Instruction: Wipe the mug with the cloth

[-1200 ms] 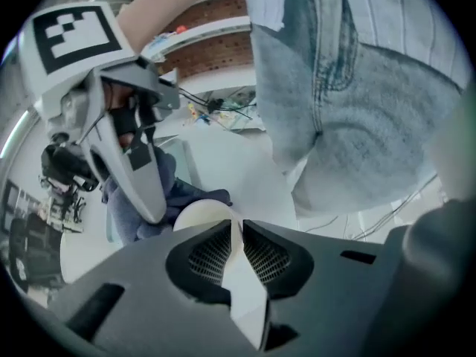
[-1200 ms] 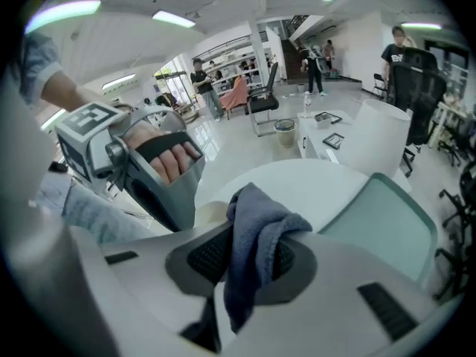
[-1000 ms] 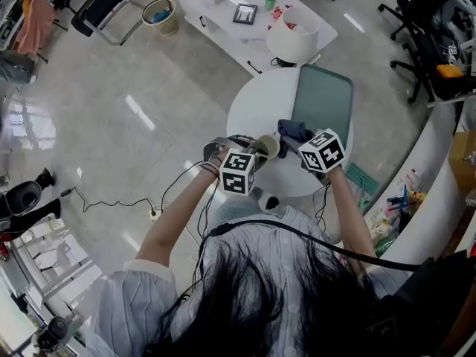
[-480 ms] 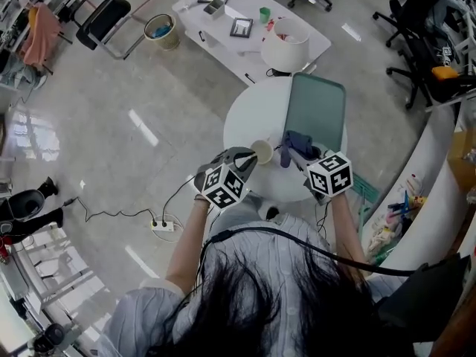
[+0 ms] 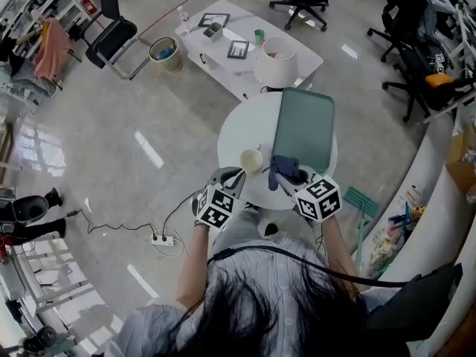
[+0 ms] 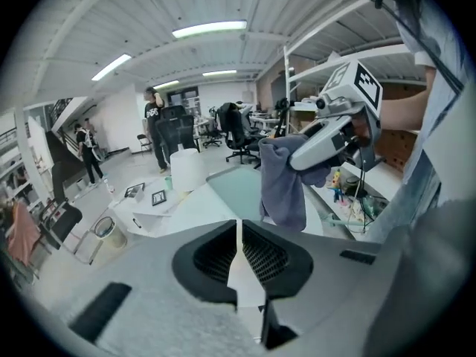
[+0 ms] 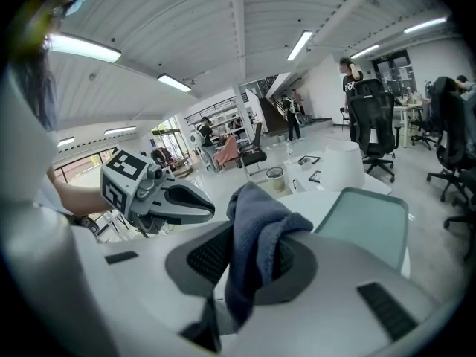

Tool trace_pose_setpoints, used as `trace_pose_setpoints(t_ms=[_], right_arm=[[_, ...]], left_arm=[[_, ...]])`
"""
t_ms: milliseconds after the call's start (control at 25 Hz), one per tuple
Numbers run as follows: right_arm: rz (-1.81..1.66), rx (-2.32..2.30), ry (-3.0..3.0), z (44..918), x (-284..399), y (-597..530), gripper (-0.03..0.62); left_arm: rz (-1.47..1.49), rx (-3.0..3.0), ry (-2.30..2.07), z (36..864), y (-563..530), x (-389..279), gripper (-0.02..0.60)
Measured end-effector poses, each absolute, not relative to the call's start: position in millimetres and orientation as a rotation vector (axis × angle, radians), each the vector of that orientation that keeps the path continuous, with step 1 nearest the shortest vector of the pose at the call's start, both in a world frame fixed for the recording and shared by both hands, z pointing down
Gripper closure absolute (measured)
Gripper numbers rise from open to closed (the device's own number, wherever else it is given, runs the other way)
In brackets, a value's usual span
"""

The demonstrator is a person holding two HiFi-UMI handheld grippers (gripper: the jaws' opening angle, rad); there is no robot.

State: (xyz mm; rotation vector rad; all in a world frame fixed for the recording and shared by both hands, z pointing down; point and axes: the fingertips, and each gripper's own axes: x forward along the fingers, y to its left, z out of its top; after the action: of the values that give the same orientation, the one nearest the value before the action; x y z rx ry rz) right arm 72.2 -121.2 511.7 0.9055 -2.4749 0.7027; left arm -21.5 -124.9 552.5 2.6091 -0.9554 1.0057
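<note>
A cream mug (image 5: 251, 159) stands on the round white table (image 5: 242, 129), near its front left edge. My left gripper (image 5: 232, 175) sits just short of the mug, apart from it, with its jaws together and nothing between them (image 6: 238, 233); the mug does not show in the left gripper view. My right gripper (image 5: 286, 178) is shut on a blue-grey cloth (image 5: 283, 168), which hangs from its jaws (image 7: 249, 251) over the table's front. The cloth (image 6: 282, 192) and the right gripper (image 6: 297, 155) show in the left gripper view, and the left gripper (image 7: 208, 210) in the right gripper view.
A green tray (image 5: 305, 129) lies on the right half of the table. Behind it stands a low white table (image 5: 223, 36) with a white cylinder (image 5: 271, 58) and small items. A bin (image 5: 165, 53), office chairs (image 5: 413, 58) and a floor power strip (image 5: 160, 238) surround it.
The mug was at the left gripper's tip above the table; it now stands on the table, apart from that gripper. Both grippers have drawn back toward the person. The cloth stays in the right gripper.
</note>
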Motion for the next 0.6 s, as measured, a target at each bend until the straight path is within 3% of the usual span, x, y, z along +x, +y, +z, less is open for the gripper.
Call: trace_pose_setpoints(t_ms=[600], right_arm=[[0.663, 0.779, -2.494, 525, 89, -18, 0.514]], left_arm=[[0.834, 2.397, -1.169, 539, -22, -19, 0.551]])
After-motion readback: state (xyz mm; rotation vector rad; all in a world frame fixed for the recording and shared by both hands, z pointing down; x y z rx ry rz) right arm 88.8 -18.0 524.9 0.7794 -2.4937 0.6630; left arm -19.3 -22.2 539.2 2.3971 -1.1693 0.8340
